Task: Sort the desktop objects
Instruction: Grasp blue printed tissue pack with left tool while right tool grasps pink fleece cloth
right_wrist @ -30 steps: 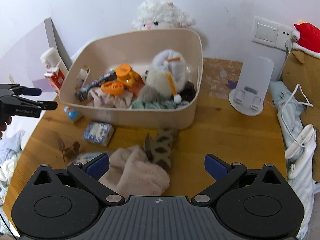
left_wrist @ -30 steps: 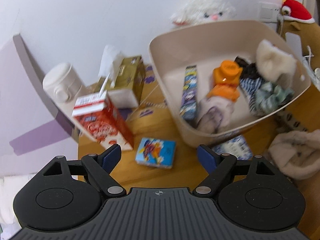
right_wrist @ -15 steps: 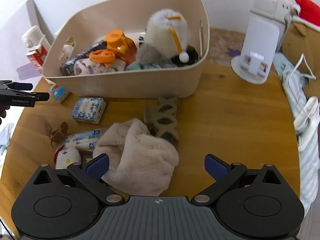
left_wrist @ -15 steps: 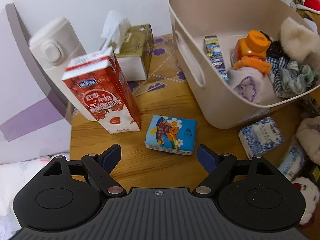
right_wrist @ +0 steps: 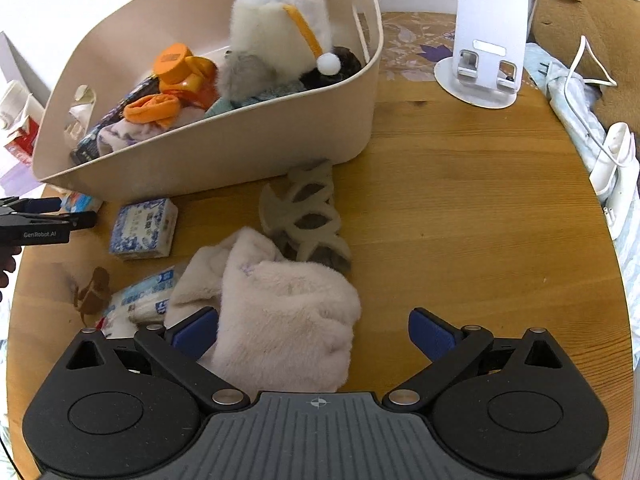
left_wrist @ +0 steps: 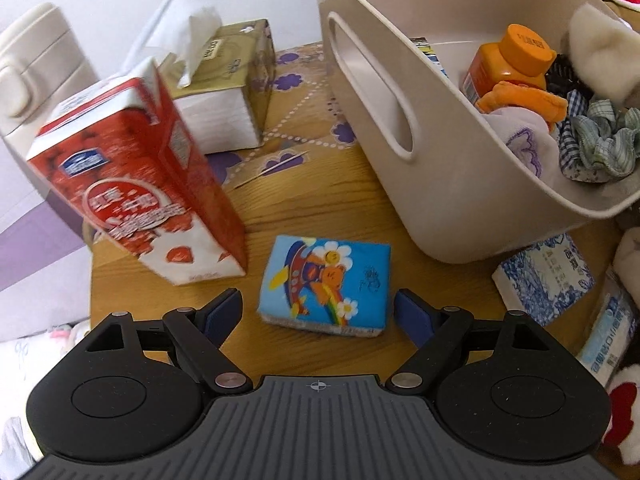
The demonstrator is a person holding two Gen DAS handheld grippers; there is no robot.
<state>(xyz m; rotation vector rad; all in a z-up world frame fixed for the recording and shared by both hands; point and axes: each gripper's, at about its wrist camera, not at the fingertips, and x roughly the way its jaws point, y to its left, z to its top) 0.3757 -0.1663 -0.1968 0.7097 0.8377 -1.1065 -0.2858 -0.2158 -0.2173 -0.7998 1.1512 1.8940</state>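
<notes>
Wooden round table (right_wrist: 460, 220) against a white wall, cluttered. A beige basket (right_wrist: 224, 160) stands toward the back, with a handle slot in its left wall. Inside it: an orange bottle (left_wrist: 508, 60), a white fluffy toy (right_wrist: 280, 36), a checked scrunchie (left_wrist: 600, 144) and other soft items, heaped together.

Left gripper (left_wrist: 318, 312): jaws wide apart, nothing held. Between the blue fingertips, slightly ahead of them and touching neither, lies a blue tissue pack (left_wrist: 326, 284) with a cartoon print, flat on the table just in front of the basket's near corner. To its left a red milk carton (left_wrist: 136, 184) stands upright; behind that are a gold tissue box (left_wrist: 232, 80) with a tissue pulled up and a white flask (left_wrist: 36, 76). A blue-and-white patterned tissue pack (left_wrist: 544, 276) lies to the right, just below the basket.

Right gripper (right_wrist: 314, 332): jaws wide apart, nothing held. A cream fluffy cloth (right_wrist: 280, 312) lies bunched between the fingertips, nearer the left one; contact cannot be determined. A grey patterned sock (right_wrist: 308, 216) lies beyond it, reaching the basket wall. A white phone stand (right_wrist: 484, 52) sits at the back right, well apart.
</notes>
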